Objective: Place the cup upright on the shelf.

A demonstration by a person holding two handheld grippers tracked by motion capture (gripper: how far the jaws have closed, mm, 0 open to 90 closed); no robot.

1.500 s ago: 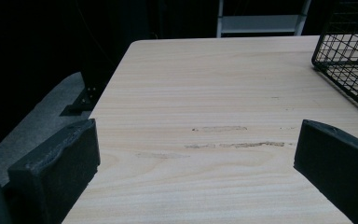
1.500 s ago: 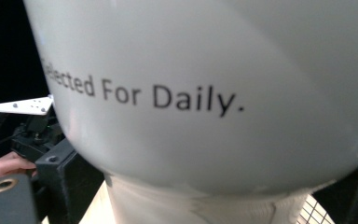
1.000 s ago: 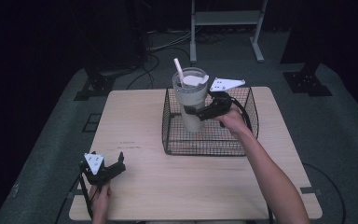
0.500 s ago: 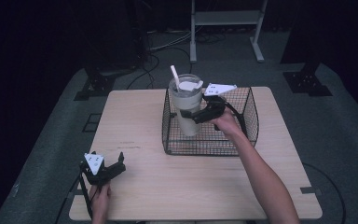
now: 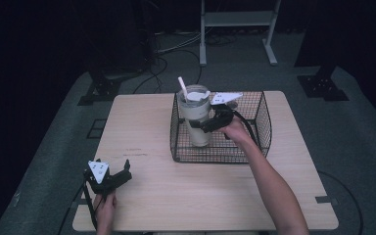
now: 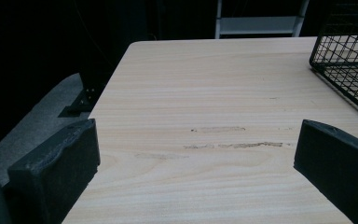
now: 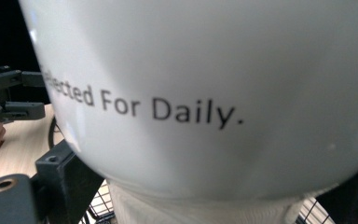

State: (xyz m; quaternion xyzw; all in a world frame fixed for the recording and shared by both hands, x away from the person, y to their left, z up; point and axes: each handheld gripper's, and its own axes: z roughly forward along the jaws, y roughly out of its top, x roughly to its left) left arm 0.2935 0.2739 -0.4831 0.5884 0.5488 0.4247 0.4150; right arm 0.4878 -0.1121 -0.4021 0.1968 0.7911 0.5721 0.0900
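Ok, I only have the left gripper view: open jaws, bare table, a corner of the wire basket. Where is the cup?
Observer: The cup is upright inside the basket, at its left end in the high view.
Operator: Is the right tool on it?
Observer: Yes, the right tool grips the cup's side, with a jaw on either side in the right gripper view.
Operator: Anything in the cup?
Observer: A white straw sticks up out of its top.
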